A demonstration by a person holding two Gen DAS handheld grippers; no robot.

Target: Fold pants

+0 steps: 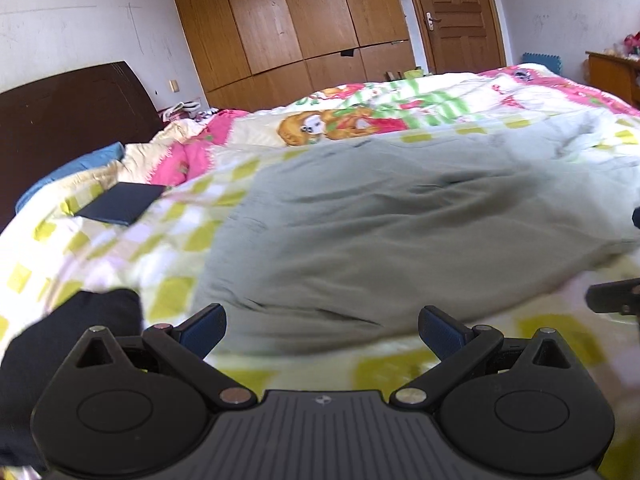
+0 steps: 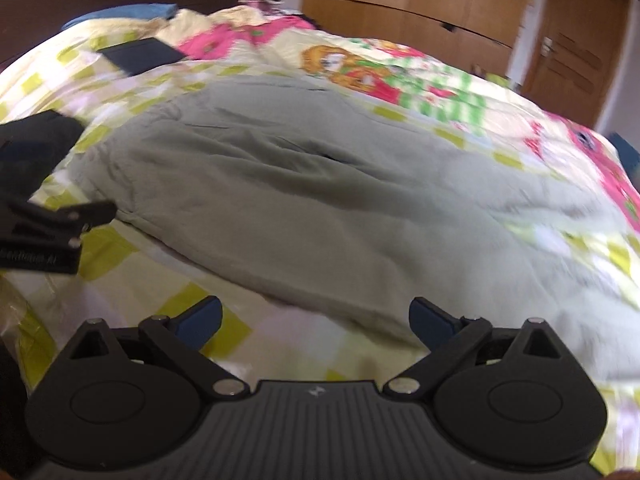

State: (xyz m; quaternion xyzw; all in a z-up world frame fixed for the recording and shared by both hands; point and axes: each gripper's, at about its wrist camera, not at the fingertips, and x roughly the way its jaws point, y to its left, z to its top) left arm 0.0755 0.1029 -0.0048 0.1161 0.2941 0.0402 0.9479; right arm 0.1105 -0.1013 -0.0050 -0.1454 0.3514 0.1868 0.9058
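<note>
Pants [image 1: 400,220] lie on the bed [image 1: 120,240], both tongs spread, empty.

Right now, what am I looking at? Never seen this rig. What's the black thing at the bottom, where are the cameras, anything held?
No robot arm: a person carries two handheld grippers, each with a fisheye camera looking along its fingers. The black hardware at the bottom is the gripper itself. One picture shows the left gripper, the other the right gripper. Both are open, holding nothing. Ahead, grey-green pants lie on a checked bedspread. A dark flat object lies farther back.
</note>
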